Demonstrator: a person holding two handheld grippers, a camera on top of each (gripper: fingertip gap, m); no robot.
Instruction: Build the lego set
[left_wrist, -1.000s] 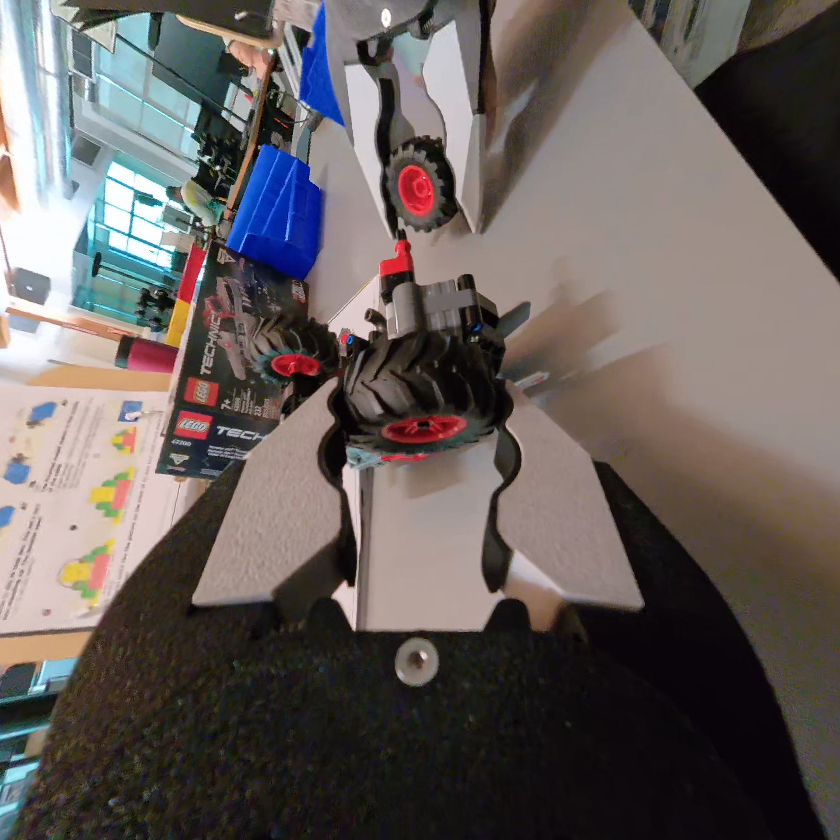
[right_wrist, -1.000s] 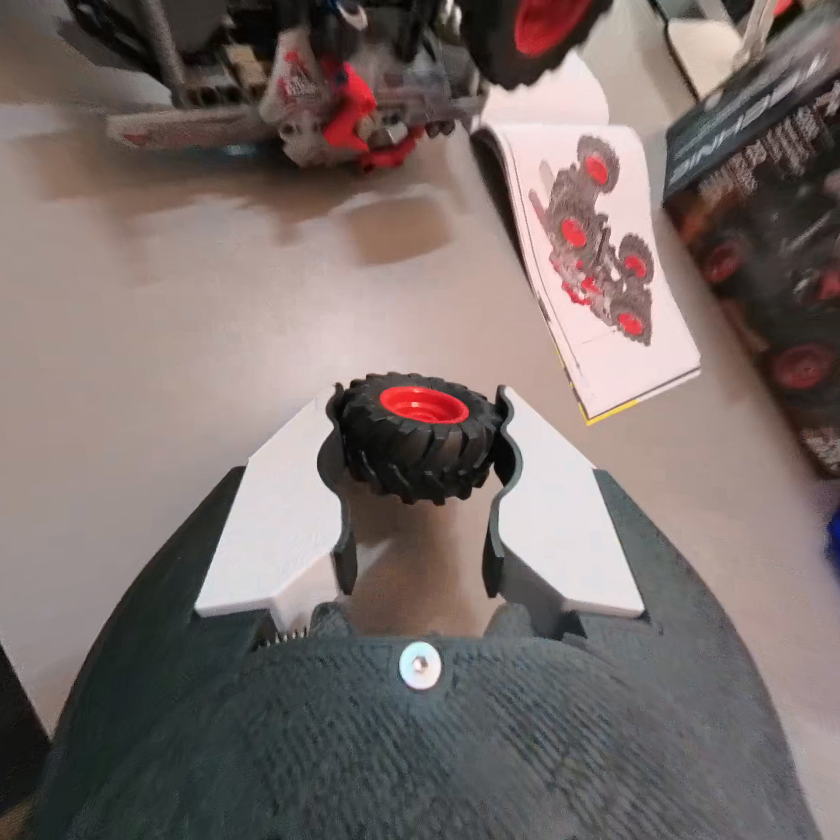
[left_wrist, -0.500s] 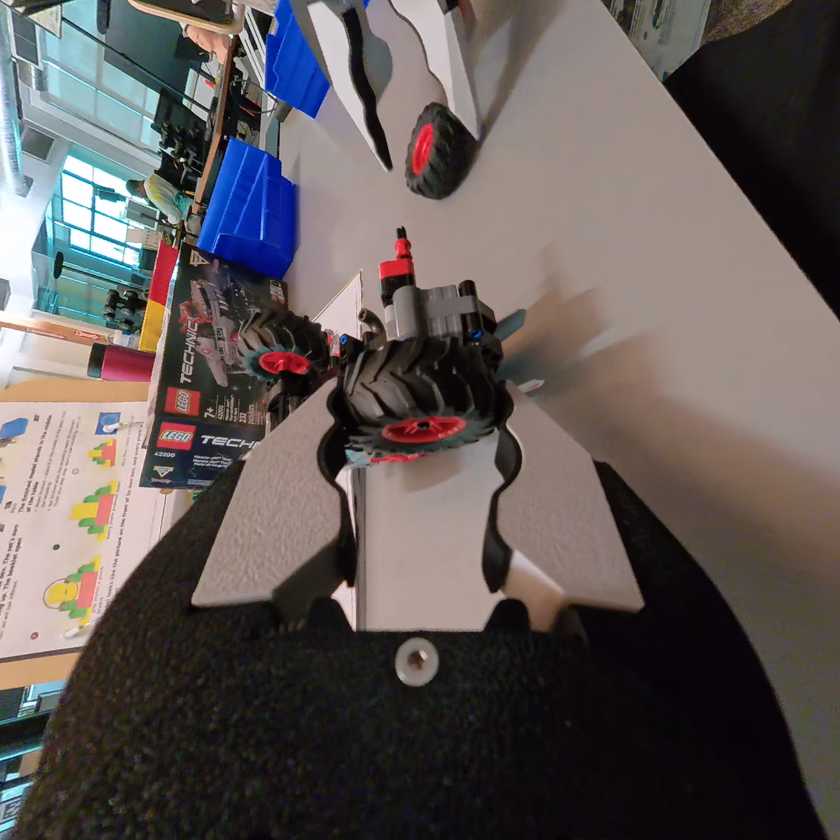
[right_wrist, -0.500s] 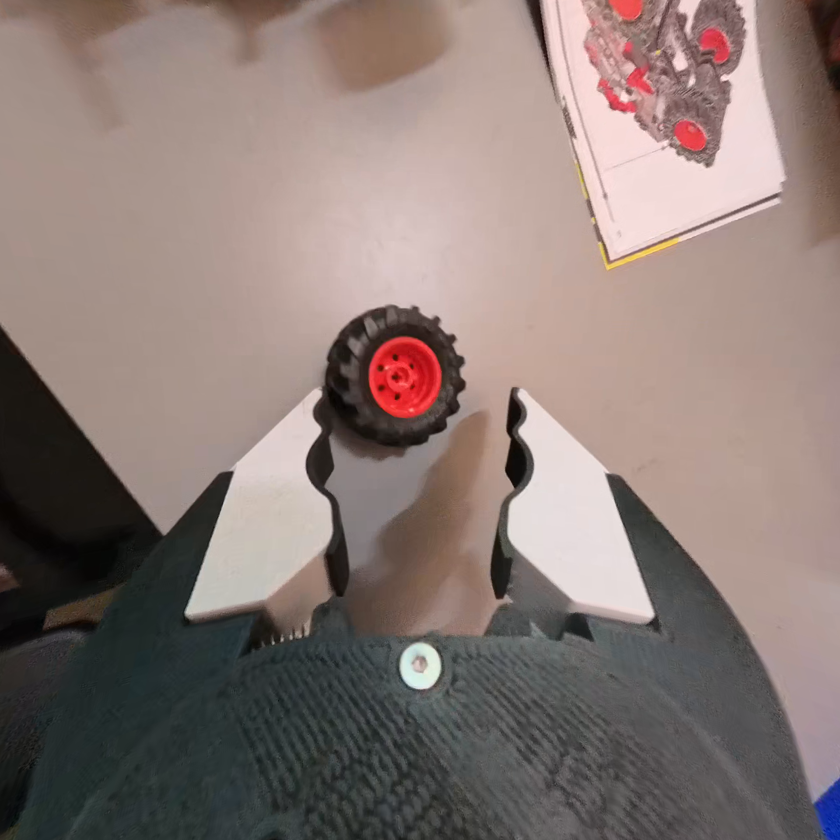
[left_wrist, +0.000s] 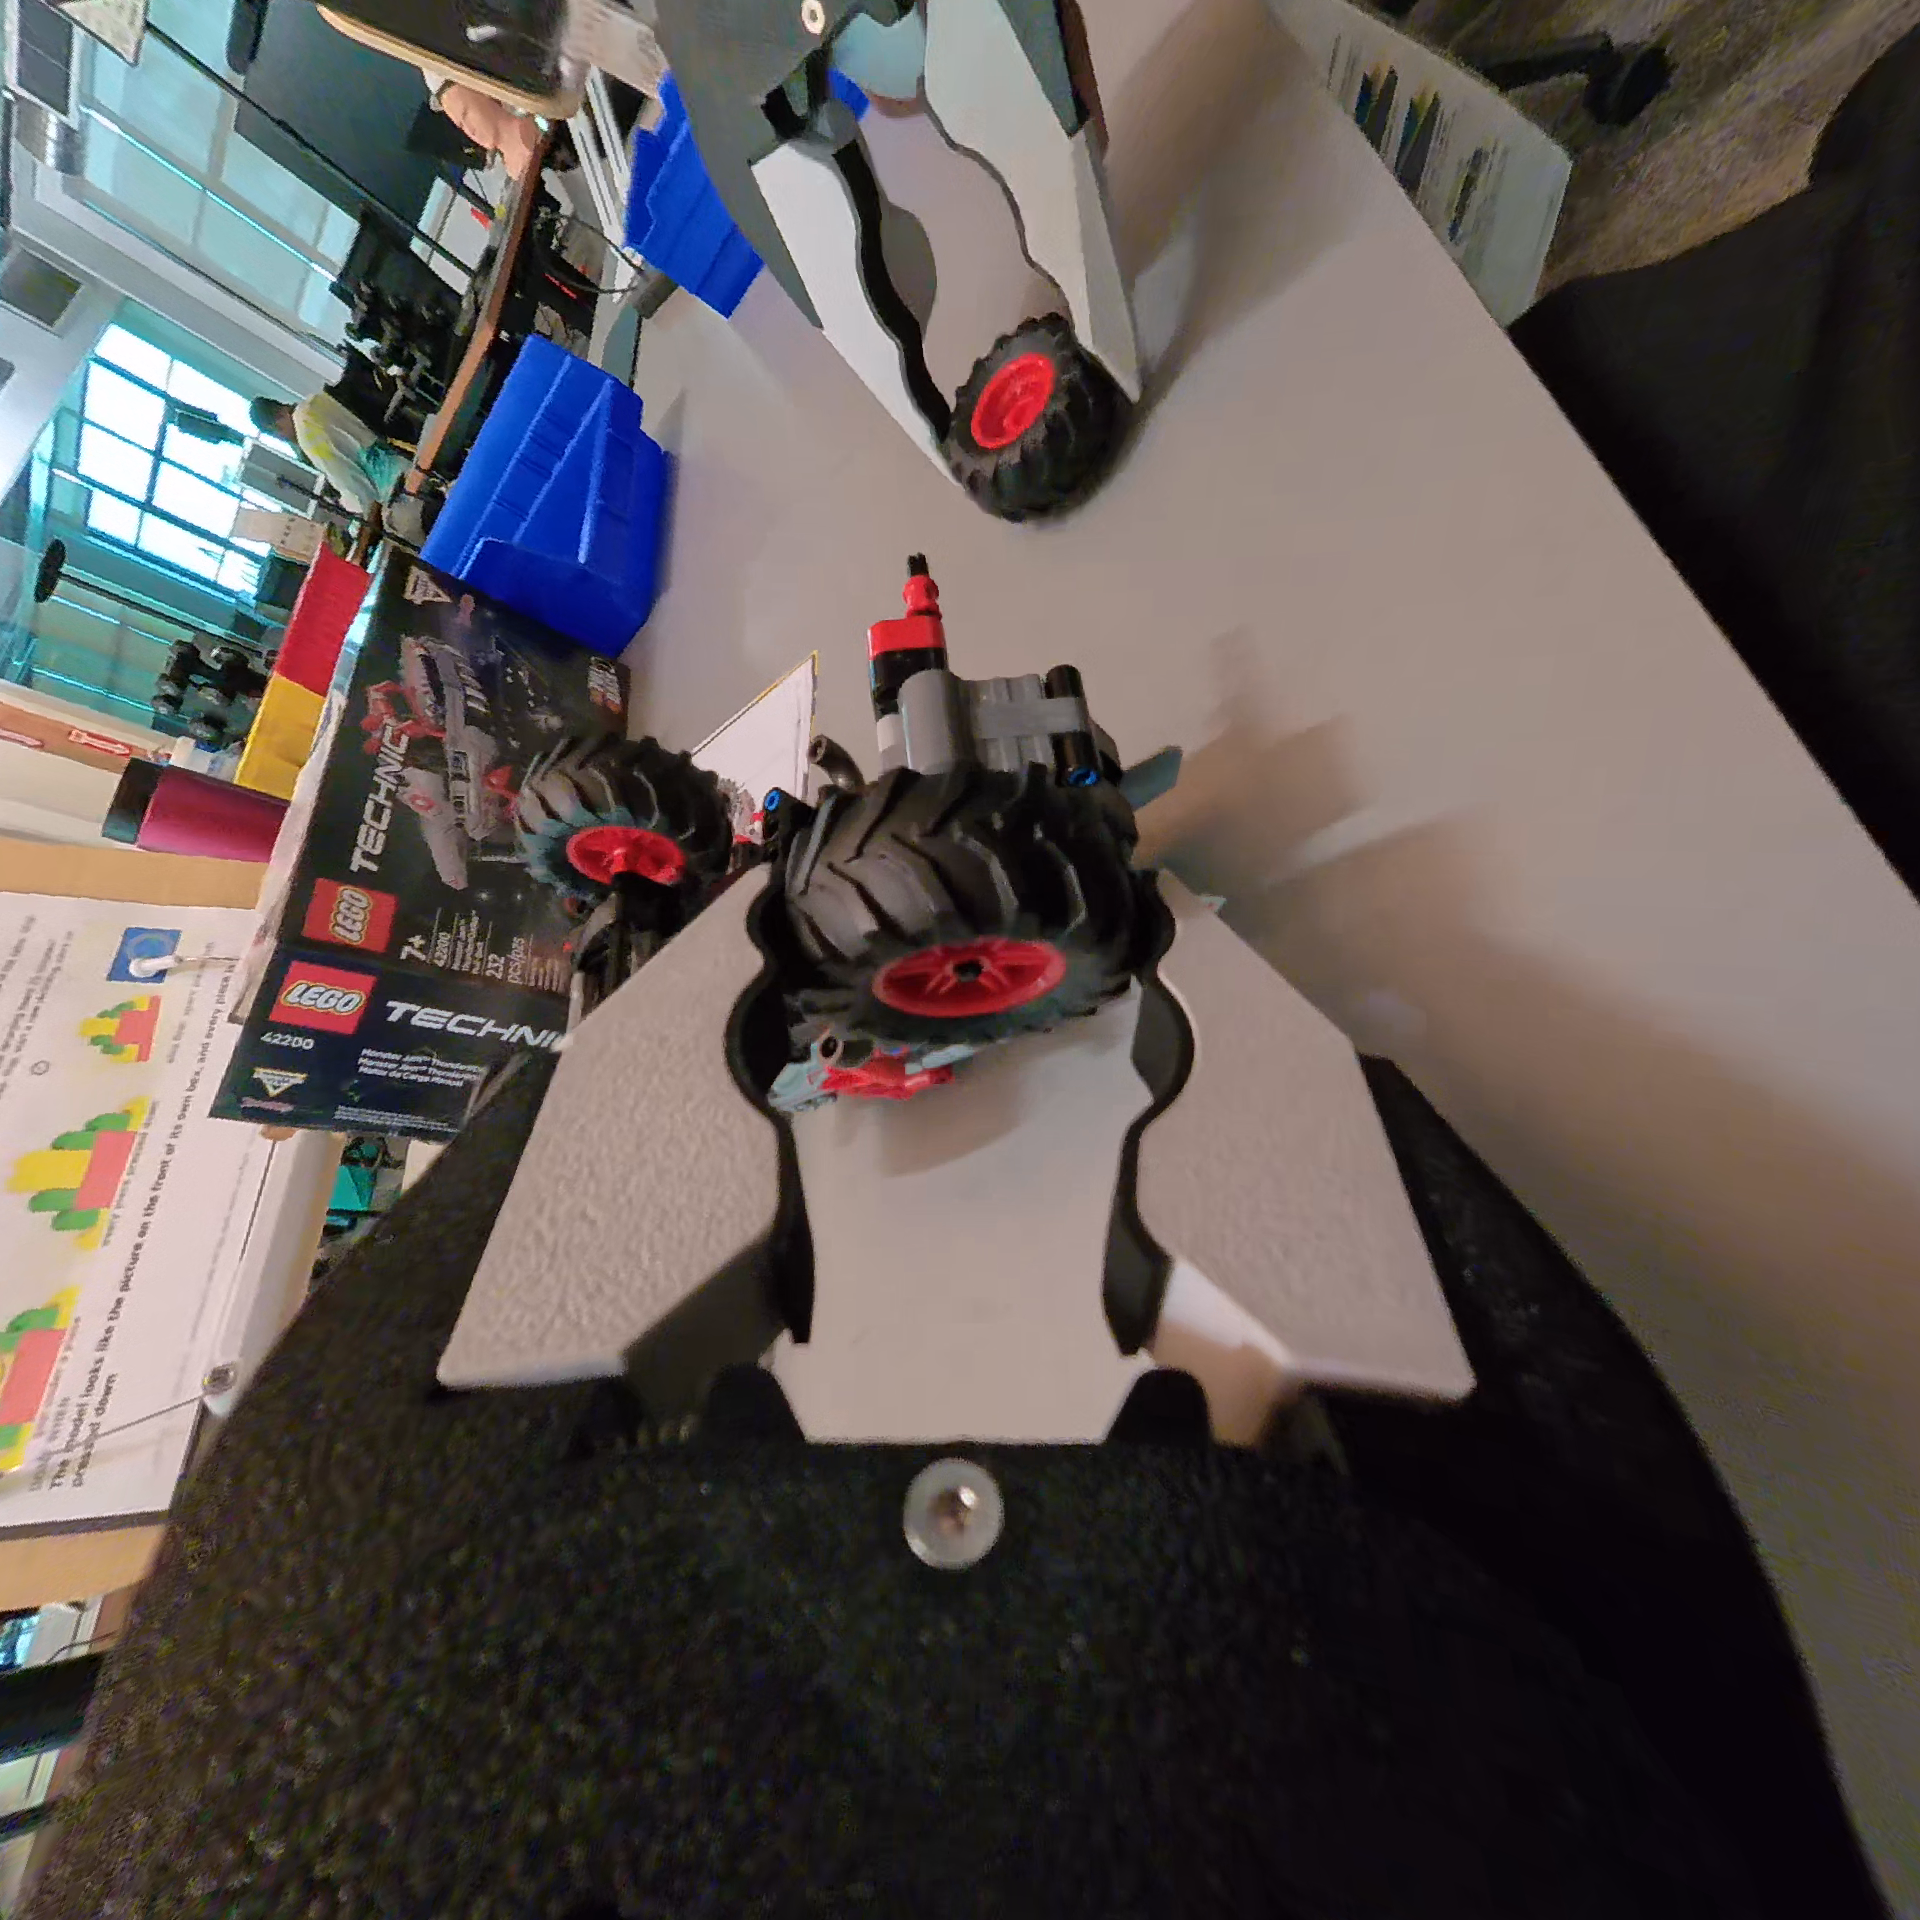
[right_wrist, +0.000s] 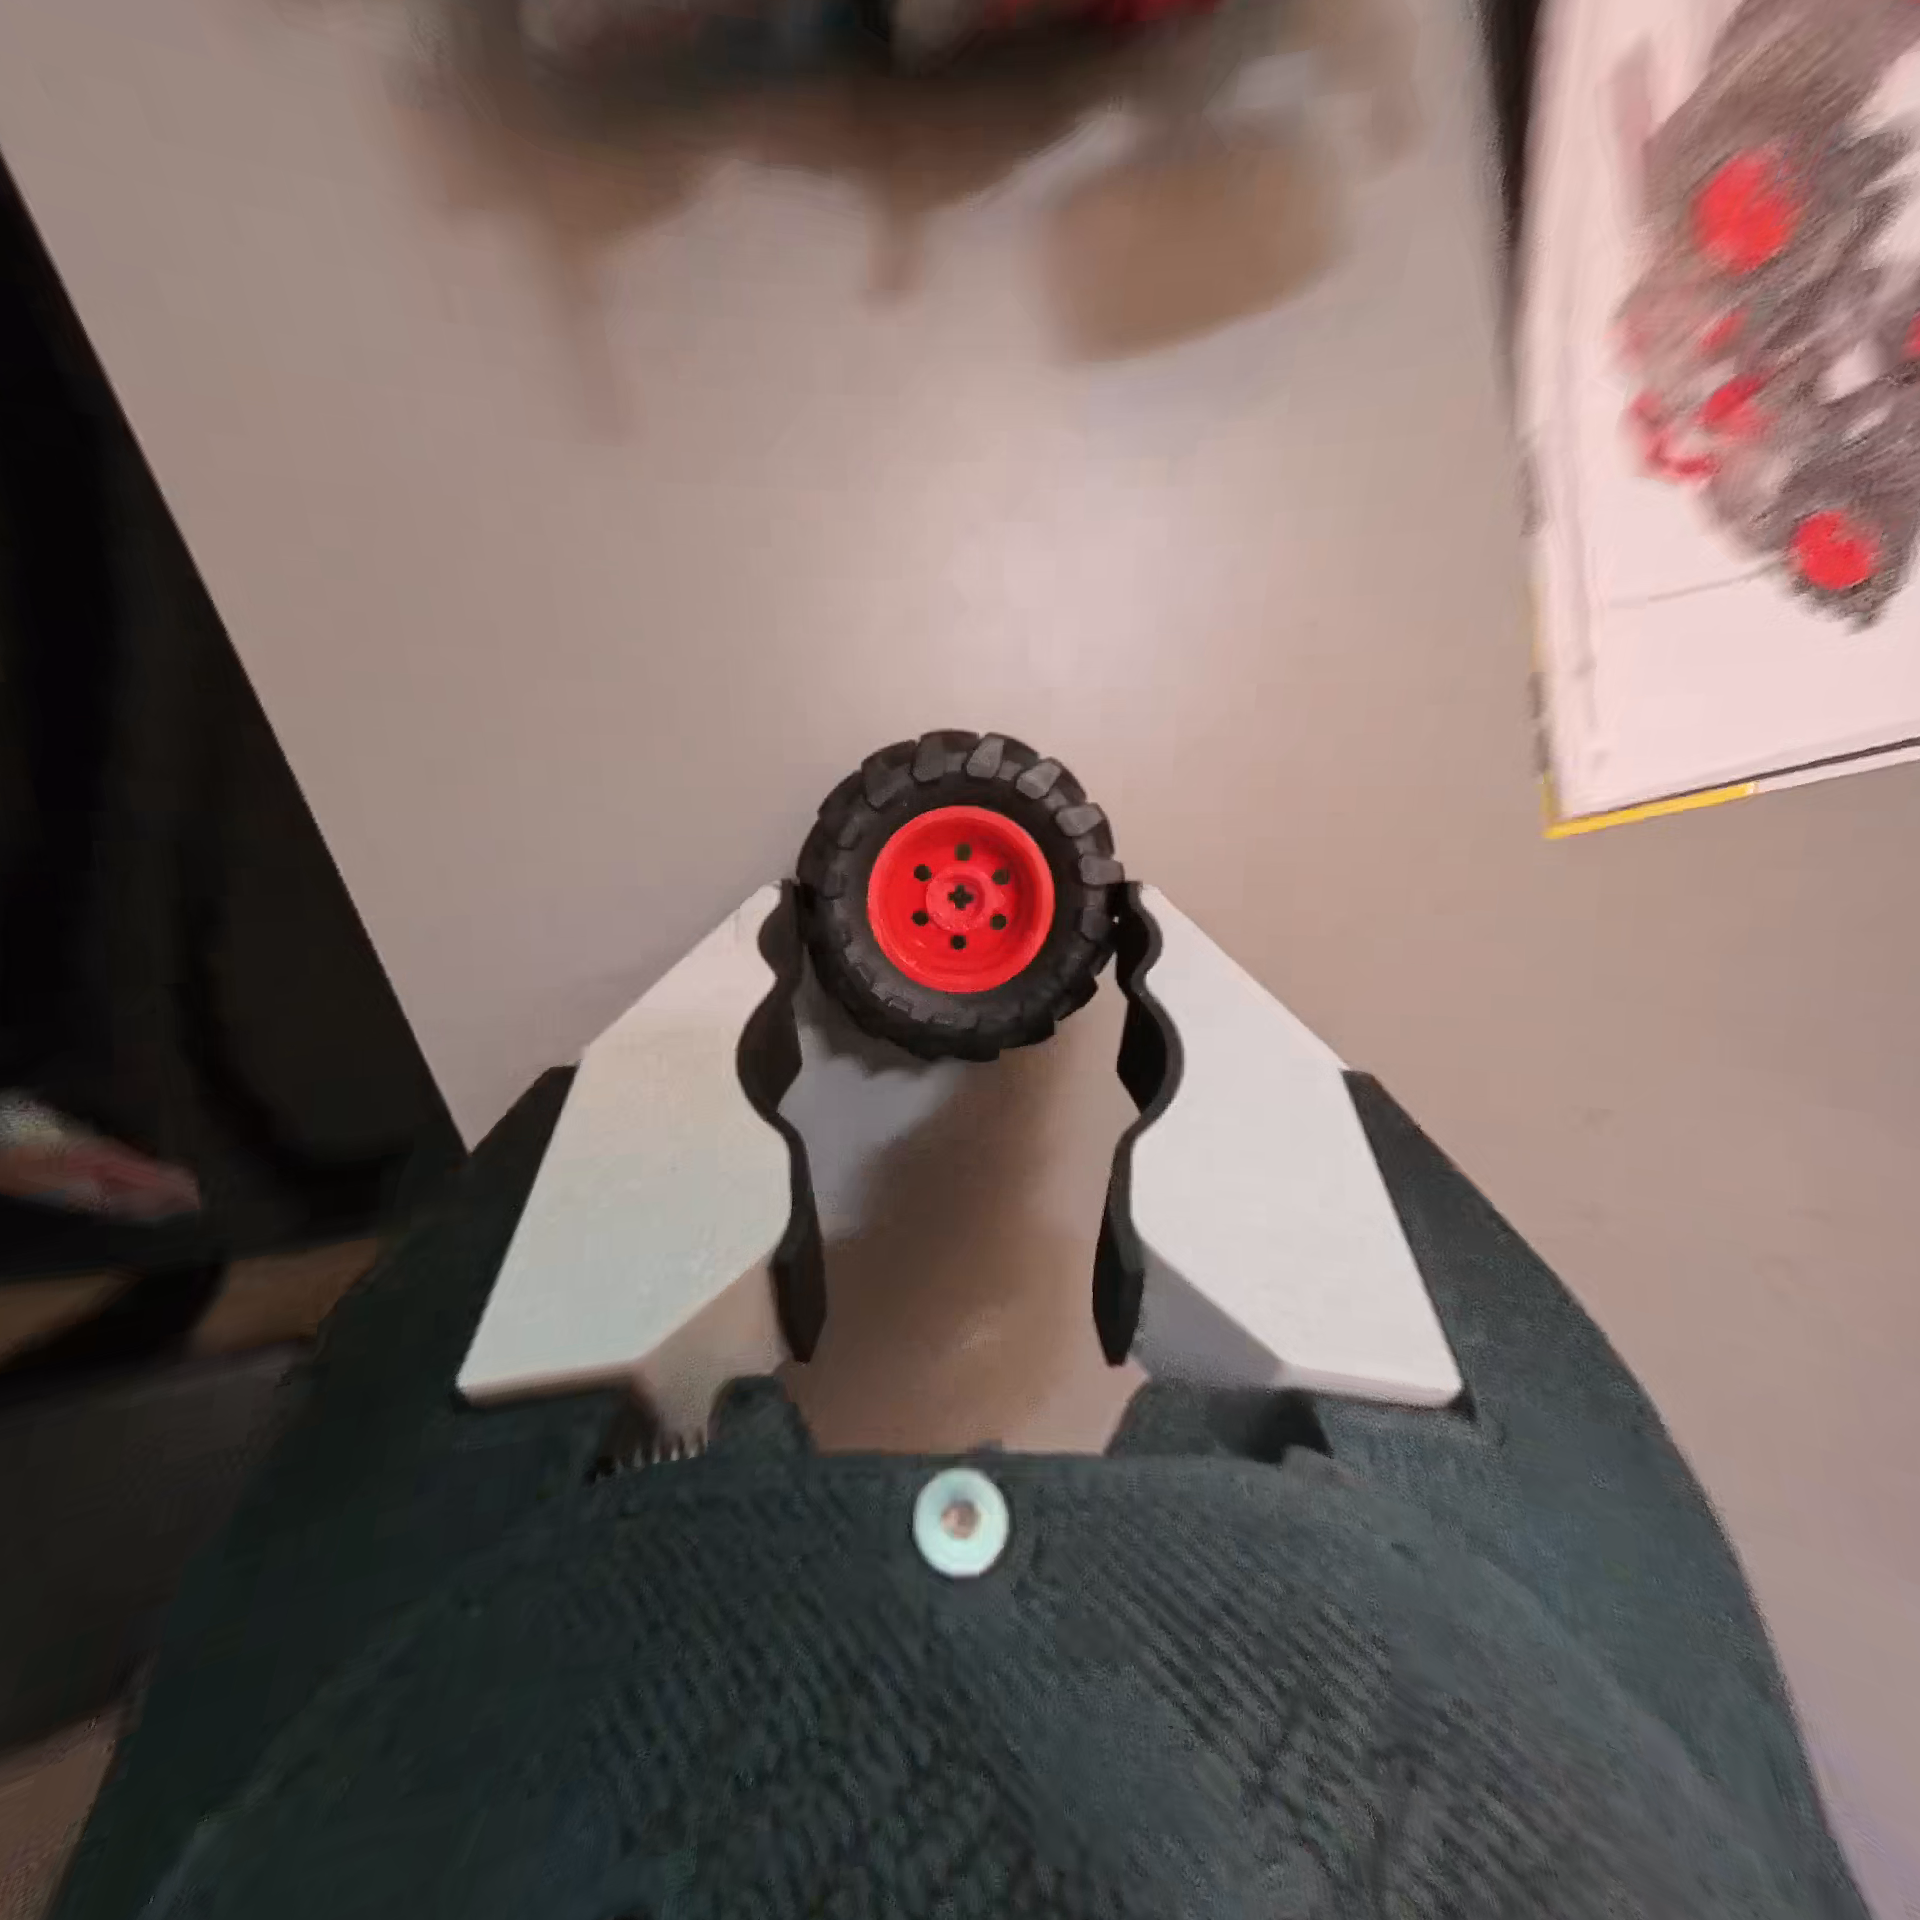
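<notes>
Right wrist view showed the right gripper (right_wrist: 961, 904) with its jaws closed in narrowly on the loose wheel (right_wrist: 961, 899), each fingertip touching the black tyre tread on either side. The wheel stood on the table (right_wrist: 623, 520), its red hub and cross-shaped axle hole facing the camera, so its axis ran along the fingers. The instruction booklet (right_wrist: 1714, 416) lay to the far right, blurred.

In the left wrist view the left gripper (left_wrist: 956, 977) clamped a mounted tyre of the truck chassis (left_wrist: 977, 727), held just above the table. A bare red-collared axle stub (left_wrist: 914, 613) stuck out from the chassis toward the far end, pointing at the loose wheel. A second mounted wheel (left_wrist: 618, 826) showed to the left, in front of the set's box (left_wrist: 416, 831).

The step in hand appeared to be picking up the wheel for fitting. The next move would call for lifting it, turning its hub hole in line with the stub, and pressing it on while the left gripper steadied the chassis.
</notes>
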